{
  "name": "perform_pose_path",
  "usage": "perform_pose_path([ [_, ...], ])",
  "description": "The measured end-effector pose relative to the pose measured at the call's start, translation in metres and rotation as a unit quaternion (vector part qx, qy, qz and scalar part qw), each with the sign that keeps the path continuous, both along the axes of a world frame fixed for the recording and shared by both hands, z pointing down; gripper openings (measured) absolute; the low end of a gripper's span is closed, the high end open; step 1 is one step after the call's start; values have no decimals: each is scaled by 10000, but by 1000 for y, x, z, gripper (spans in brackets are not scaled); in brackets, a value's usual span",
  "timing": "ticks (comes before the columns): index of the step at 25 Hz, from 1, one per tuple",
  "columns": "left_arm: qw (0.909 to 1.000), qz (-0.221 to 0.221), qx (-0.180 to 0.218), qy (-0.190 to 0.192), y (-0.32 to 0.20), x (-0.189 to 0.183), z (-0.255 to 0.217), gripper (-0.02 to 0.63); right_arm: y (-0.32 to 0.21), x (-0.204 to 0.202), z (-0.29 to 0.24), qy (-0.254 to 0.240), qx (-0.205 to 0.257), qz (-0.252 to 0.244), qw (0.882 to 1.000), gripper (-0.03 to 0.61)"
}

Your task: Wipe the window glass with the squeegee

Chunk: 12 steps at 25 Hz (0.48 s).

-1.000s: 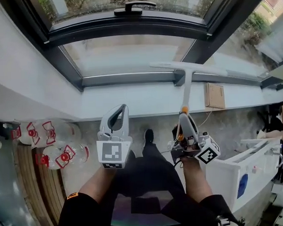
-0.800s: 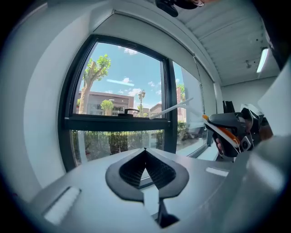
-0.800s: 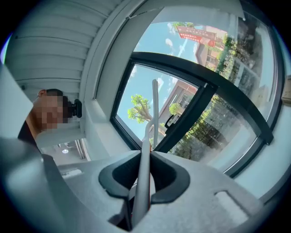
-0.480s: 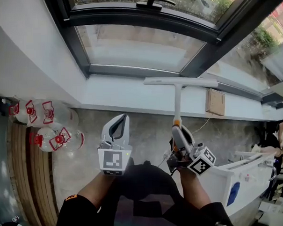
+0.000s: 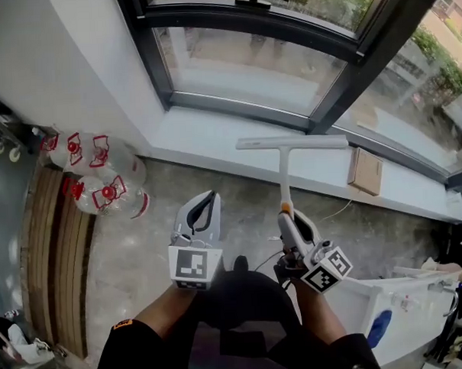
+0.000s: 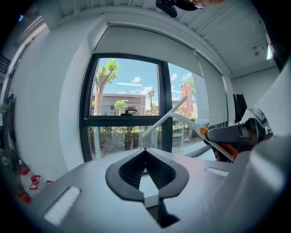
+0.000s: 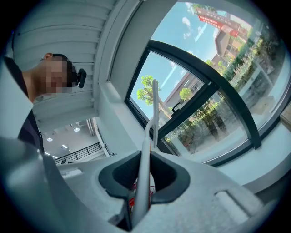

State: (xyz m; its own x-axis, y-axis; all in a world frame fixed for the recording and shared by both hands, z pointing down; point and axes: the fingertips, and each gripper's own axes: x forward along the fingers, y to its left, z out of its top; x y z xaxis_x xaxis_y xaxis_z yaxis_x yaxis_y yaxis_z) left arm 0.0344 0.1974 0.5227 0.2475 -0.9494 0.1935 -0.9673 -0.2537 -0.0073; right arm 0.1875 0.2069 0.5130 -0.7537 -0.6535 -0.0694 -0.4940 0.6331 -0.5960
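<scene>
Two grippers: right gripper (image 5: pixel 285 218) clamps one squeegee (image 5: pixel 284 168), left gripper (image 5: pixel 207 199) closed, empty.

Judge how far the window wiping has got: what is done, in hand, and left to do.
Done: the right gripper is shut on the squeegee handle. In hand: the blade is held in the air, apart from the window glass; the left gripper is shut and empty. Left: the wiping itself; I can see no wiped marks on the glass.
</scene>
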Motion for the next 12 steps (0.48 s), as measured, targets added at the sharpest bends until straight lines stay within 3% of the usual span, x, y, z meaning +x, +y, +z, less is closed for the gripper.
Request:
perform_pose_path([
  [7,9996,-207,-194,-29,59,27,18,14,57,26,11,15,-124,-275,9995,44],
  [12,9990,-305,-324,79,79,26,26,14,86,33,21,97,-233,-297,9992,44],
])
